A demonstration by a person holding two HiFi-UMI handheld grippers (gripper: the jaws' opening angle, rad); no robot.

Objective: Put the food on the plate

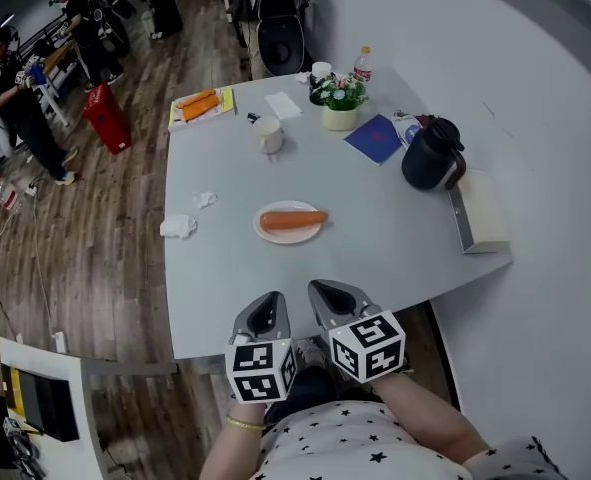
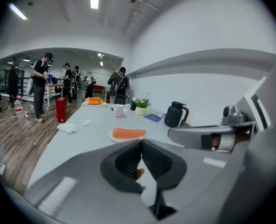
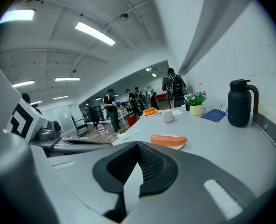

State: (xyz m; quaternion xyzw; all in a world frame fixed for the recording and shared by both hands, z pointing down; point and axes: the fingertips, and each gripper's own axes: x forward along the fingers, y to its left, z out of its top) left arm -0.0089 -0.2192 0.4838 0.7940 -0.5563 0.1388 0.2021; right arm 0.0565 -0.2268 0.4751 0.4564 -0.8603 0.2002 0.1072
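Observation:
An orange sausage (image 1: 293, 219) lies across a small white plate (image 1: 275, 235) in the middle of the grey table (image 1: 395, 238). Both grippers hover side by side over the table's near edge, short of the plate. My left gripper (image 1: 271, 300) is shut, its pads meeting with nothing between them. Beside it, my right gripper (image 1: 325, 290) is shut too and holds nothing. The left gripper view shows the sausage (image 2: 128, 133) just beyond the closed left gripper (image 2: 141, 142). From the right gripper view, the sausage (image 3: 168, 140) lies ahead of the closed right gripper (image 3: 138, 144).
Behind the plate stand a white cup (image 1: 268, 135), a flower pot (image 1: 340, 103), a blue booklet (image 1: 375, 138) and a black jug (image 1: 431, 154). A yellow tray (image 1: 202, 105) with orange food is at the far left corner. Crumpled tissues (image 1: 178, 226) lie left. People stand beyond.

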